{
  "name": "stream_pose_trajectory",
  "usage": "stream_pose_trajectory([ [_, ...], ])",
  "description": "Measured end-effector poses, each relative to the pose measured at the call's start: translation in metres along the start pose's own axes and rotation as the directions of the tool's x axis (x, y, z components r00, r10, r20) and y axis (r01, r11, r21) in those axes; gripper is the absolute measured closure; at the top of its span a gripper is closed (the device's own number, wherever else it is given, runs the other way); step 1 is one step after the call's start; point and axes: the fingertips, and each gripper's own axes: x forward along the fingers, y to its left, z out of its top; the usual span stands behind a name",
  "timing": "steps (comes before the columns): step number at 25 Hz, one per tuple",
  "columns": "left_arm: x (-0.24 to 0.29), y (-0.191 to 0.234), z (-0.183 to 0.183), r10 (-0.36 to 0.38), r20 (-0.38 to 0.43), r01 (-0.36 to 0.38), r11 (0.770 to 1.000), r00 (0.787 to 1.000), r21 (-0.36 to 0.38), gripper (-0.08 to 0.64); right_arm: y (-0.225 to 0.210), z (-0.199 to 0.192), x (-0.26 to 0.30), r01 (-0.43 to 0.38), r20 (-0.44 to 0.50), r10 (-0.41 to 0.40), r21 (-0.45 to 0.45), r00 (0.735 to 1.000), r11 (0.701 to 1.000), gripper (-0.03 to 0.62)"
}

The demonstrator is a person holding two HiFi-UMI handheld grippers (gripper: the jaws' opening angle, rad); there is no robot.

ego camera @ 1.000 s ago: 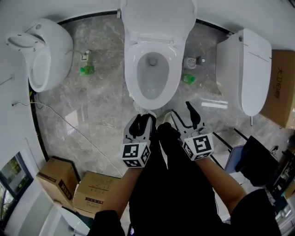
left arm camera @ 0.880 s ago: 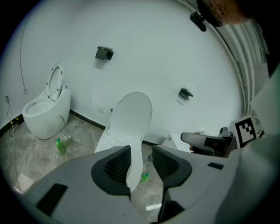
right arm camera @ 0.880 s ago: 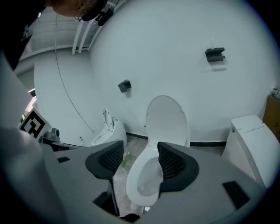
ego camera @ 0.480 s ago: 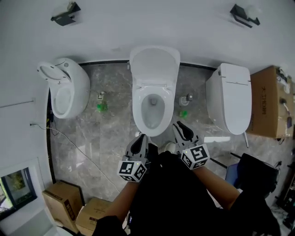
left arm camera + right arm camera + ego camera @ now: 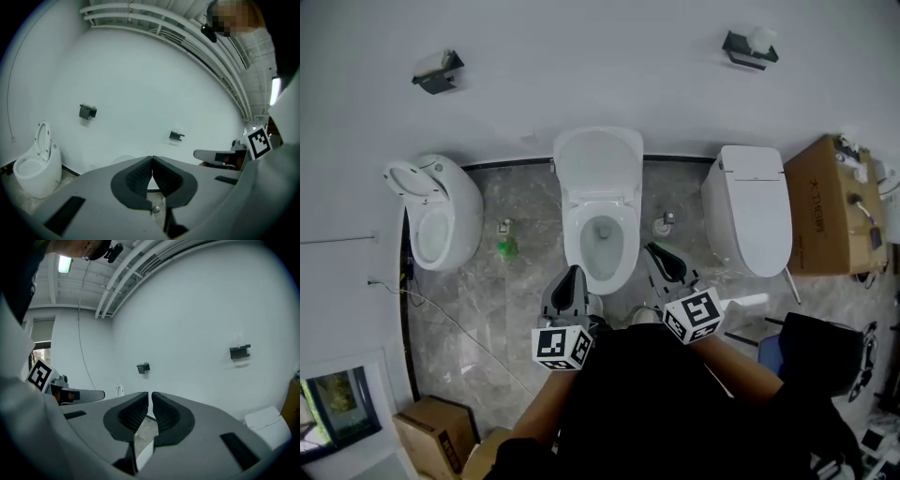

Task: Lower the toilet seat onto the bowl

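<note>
The white toilet [image 5: 601,246] stands in the middle against the wall, its lid [image 5: 598,161] raised; its seat looks to lie round the bowl. My left gripper [image 5: 573,275] hovers before the bowl's front left and is shut [image 5: 152,158], pads together with nothing between them. My right gripper [image 5: 655,250] hangs to the right of the bowl. Its jaws [image 5: 150,393] have just been closing and stand almost together, empty. Neither gripper touches the toilet. Both point roughly level at the white wall.
A rounded toilet [image 5: 441,220] with its seat up stands at the left, a closed-lid toilet [image 5: 750,220] at the right beside a cardboard box [image 5: 823,202]. Two black holders [image 5: 436,71] [image 5: 748,45] hang on the wall. More boxes [image 5: 441,433] sit at bottom left, a green item [image 5: 506,248] on the floor.
Both grippers have risen from low near the bowl's front and their jaws have gone from wide open to closed. The head view has pulled back, now showing the wall and all three toilets.
</note>
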Motion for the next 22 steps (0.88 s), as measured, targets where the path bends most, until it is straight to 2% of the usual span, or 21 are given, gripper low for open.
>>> stream_pose_trajectory([
  [5,0.008,0.001,0.026,-0.076,0.004,0.076,0.996,0.997,0.048,0.543,0.009,0.034,0.009,0.062,0.049,-0.062,0.004,0.997,0.998,0.540],
  [13,0.017,0.042,0.068,-0.104,0.039,0.101,0.992,0.994,0.080,0.543,0.017,0.066,0.020,0.140,0.110,-0.133,-0.052,0.985,0.989,0.552],
  [22,0.000,0.072,0.072,-0.124,0.064,0.119,0.989,0.990,0.083,0.543,0.041,0.069,0.024,0.175,0.136,-0.166,-0.060,0.977,0.983,0.555],
])
